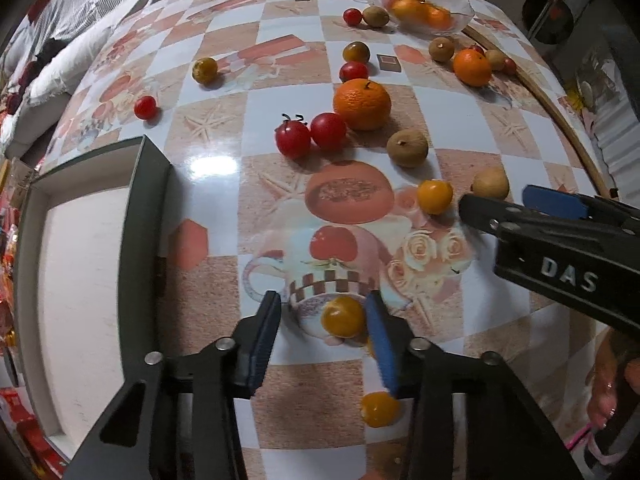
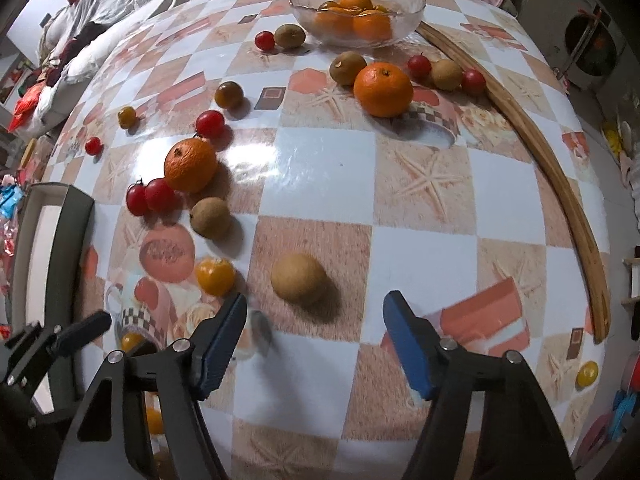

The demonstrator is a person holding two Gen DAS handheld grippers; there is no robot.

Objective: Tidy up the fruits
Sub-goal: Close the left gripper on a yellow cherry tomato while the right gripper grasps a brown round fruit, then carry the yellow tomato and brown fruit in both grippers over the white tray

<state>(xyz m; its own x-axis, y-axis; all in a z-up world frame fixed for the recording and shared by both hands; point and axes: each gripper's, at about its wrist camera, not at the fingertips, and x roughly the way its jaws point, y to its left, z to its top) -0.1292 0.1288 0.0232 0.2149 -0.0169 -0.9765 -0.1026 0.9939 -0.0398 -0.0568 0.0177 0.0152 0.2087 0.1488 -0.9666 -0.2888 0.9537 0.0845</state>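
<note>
Fruits lie scattered on a checkered tablecloth. My left gripper (image 1: pixel 324 316) is open, with a small yellow tomato (image 1: pixel 343 317) between its fingers, touching the right pad. Another yellow tomato (image 1: pixel 380 409) lies closer in. My right gripper (image 2: pixel 316 312) is open and empty, just short of a tan longan (image 2: pixel 299 278); it also shows in the left wrist view (image 1: pixel 492 206). A glass bowl (image 2: pixel 412 10) holds oranges at the far side. Loose oranges (image 1: pixel 362 104) (image 2: pixel 383 89), red tomatoes (image 1: pixel 293 139) and brown longans (image 1: pixel 407 148) lie in between.
A dark open box with a white inside (image 1: pixel 80 280) stands at the left table edge. A curved wooden strip (image 2: pixel 560 184) runs along the right side. Bedding and clutter lie beyond the far and left edges.
</note>
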